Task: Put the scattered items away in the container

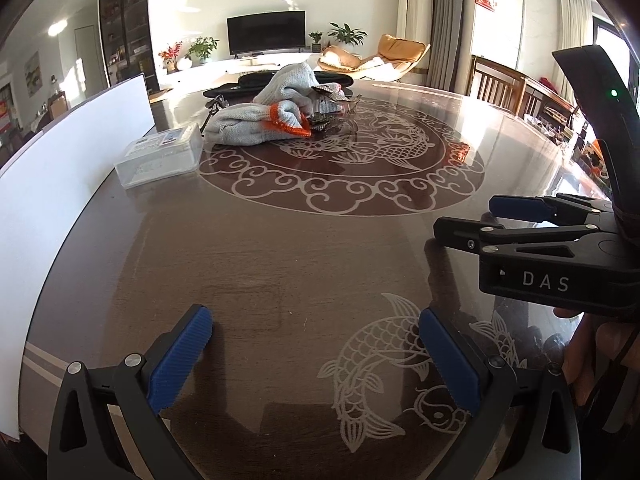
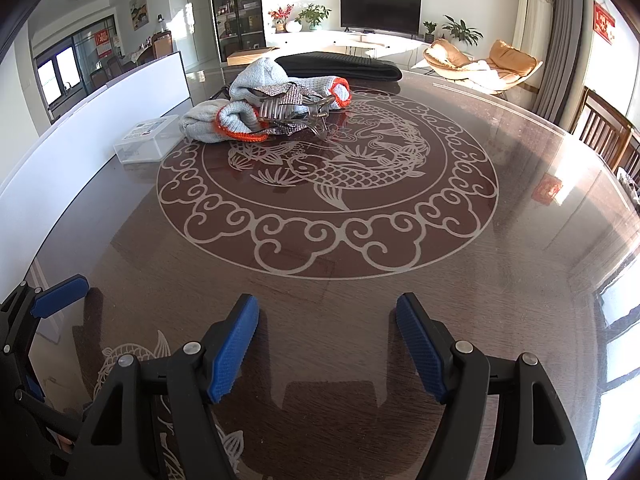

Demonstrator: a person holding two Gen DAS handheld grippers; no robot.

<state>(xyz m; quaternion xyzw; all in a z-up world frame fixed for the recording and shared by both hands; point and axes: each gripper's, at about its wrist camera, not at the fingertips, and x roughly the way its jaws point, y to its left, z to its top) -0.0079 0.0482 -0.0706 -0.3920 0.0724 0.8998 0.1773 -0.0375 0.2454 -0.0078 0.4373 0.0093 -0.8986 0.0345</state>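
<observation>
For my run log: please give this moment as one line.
stage: start | left gripper: open, empty | right gripper: open, empty | gloves, hair clip: on table | clear box: untouched

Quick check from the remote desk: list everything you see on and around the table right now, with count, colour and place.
Gloves: apparently two, grey knit with orange cuffs, heaped at the far side of the table.
Hair claw clip: one, clear grey, resting against the gloves.
Sparkly strip: one, silver, draped over the clip; what it is I cannot tell.
Plastic box: one, clear, labelled lid on, left of the gloves.
Black case: one, flat, behind the gloves.
White board: one, upright along the left edge.
Table: dark wood, glass top, pale fish design.
Left gripper: black, blue pads, open, empty.
Right gripper: same, open, empty.
</observation>
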